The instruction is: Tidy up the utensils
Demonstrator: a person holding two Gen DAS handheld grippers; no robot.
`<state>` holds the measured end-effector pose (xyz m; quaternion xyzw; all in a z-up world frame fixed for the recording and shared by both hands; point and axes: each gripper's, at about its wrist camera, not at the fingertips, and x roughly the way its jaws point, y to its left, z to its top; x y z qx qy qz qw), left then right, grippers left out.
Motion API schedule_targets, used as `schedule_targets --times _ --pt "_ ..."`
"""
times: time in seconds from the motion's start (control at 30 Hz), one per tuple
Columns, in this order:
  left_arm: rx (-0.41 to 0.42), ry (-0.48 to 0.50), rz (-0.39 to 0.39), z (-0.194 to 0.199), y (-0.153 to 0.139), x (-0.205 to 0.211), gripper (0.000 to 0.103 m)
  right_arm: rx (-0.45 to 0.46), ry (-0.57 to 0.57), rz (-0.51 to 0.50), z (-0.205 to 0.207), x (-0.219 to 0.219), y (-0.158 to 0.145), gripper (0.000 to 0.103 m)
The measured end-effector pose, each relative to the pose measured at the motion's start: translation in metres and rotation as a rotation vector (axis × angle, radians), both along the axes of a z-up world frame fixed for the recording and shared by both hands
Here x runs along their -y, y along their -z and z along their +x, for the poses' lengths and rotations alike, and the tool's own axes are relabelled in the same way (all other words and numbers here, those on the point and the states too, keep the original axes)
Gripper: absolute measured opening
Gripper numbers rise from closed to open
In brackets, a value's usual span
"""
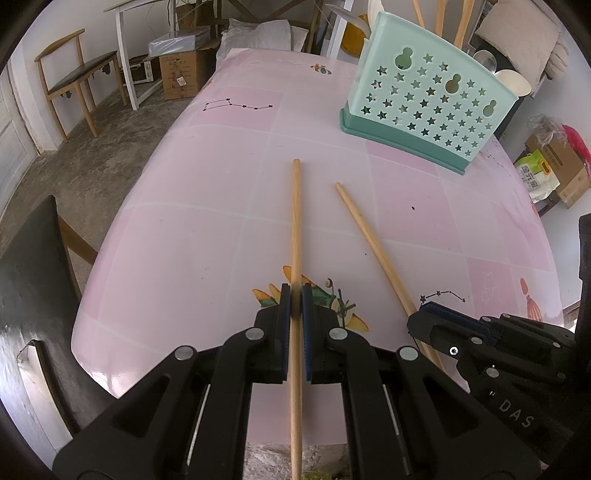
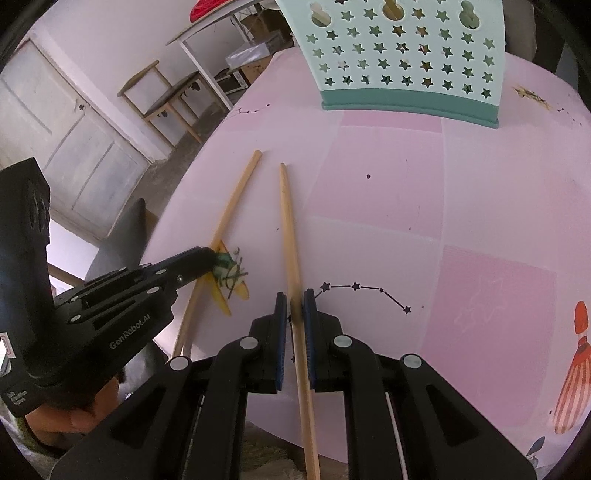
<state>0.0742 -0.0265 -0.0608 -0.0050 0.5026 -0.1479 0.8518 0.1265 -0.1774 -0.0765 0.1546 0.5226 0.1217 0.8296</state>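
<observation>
I have my left gripper pinching one wooden chopstick and my right gripper pinching the other chopstick, both low over the pink table, so dropping them into the mint star-cutout utensil holder, already holding other utensils, remains.

holder: top cut off | chopstick: near end blurred

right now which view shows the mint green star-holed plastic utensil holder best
The left wrist view: the mint green star-holed plastic utensil holder shows whole there, with wooden handles sticking out of its top. The right wrist view cuts off its top edge.
</observation>
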Motion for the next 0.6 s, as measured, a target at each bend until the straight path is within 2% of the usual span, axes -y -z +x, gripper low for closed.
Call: schedule_targets --times 0.6 --pt "0.009 0.002 0.005 -0.0016 0.0006 0.0019 0.004 -0.012 0.011 0.032 0.0004 0.0043 0.002 0.008"
